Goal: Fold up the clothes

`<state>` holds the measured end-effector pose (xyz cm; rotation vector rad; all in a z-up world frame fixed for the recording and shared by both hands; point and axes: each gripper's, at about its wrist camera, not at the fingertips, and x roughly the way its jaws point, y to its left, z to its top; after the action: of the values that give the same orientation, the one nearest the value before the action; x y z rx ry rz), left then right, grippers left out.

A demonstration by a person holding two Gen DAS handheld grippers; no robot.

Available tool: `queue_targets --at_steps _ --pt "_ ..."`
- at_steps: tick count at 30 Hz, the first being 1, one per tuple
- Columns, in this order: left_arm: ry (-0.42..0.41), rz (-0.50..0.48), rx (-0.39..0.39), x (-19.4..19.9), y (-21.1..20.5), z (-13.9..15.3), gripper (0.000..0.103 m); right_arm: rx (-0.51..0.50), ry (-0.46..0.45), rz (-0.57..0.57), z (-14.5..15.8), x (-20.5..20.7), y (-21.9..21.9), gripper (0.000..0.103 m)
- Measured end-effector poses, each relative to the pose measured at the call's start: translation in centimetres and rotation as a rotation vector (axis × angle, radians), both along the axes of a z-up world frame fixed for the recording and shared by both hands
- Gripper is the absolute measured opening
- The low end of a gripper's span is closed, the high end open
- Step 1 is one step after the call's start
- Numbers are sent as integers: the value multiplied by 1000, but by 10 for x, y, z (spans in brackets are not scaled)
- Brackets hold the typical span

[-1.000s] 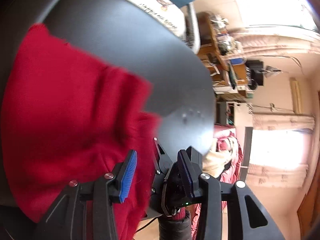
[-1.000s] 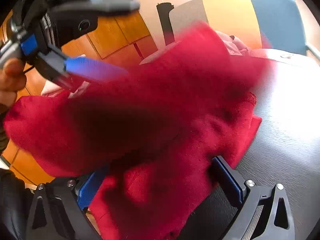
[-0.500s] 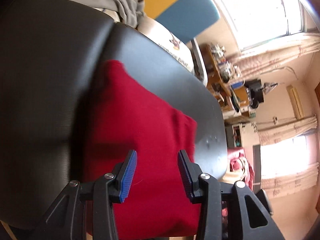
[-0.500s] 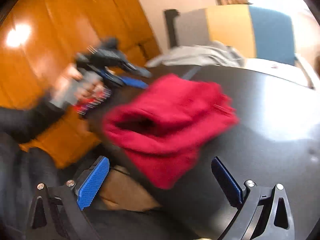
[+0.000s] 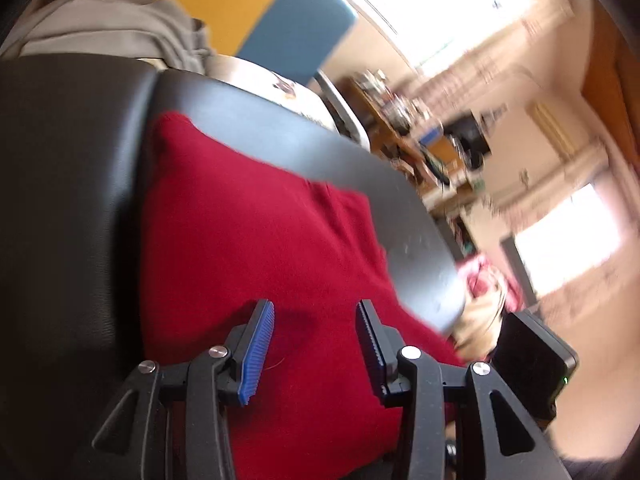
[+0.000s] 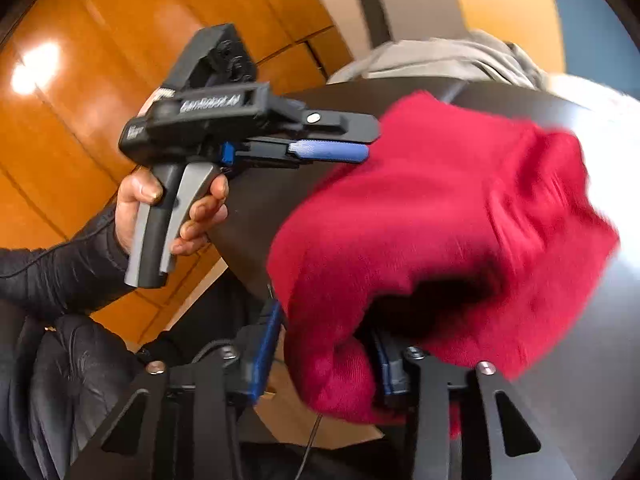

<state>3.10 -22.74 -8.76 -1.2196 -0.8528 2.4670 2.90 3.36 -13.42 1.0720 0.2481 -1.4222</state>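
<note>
A red knitted garment point(image 5: 256, 248) lies folded on the dark table point(image 5: 72, 200). My left gripper point(image 5: 316, 346) hovers just over the garment's near part. Its blue pads point(image 5: 258, 352) stand apart with nothing pinched. The right wrist view shows the same gripper point(image 6: 368, 140) side-on, in a hand at the garment's point(image 6: 460, 208) left edge. My right gripper point(image 6: 326, 360) is at the garment's near edge, which hangs over the table rim. Its jaws are closing with a bulge of red cloth filling the gap, and the cloth hides the right pad.
A grey garment point(image 5: 120, 36) lies crumpled at the table's far side point(image 6: 440, 56), in front of a chair with a yellow and blue back point(image 5: 256, 4). A wooden floor point(image 6: 80, 80) lies to the left. A person's dark sleeve point(image 6: 52, 272) is at the lower left.
The red garment went from hanging between the grippers to lying folded on the table. The right gripper moved in on its near edge and narrowed its jaws. The left gripper dropped closer to the cloth.
</note>
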Motion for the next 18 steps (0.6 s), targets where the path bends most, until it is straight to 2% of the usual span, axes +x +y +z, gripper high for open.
queue_targets --at_steps 2,5,8,9,10,12,16,18 --pt "-4 -36 -48 -2 9 -11 42 90 5 -62 -30 -1 12 30" --pt "34 -58 -123 1 20 -10 43 4 -84 -132 -46 -6 31 24" --pt "46 -66 -115 4 21 -9 43 -40 -151 -165 -41 -13 43 30" --pt "50 -68 -110 5 21 -9 43 -50 -171 -168 -38 -14 47 45" --pt "54 -70 -106 6 21 -9 43 -71 -182 -178 -32 -17 53 67" --pt "64 -61 -88 8 19 -9 43 -133 -168 -220 -13 -24 65 91" --pt "85 -39 -63 13 16 -7 43 -259 -148 -337 22 -50 72 103" --pt "101 -37 -84 18 17 -4 43 -279 -121 -405 28 -64 60 103"
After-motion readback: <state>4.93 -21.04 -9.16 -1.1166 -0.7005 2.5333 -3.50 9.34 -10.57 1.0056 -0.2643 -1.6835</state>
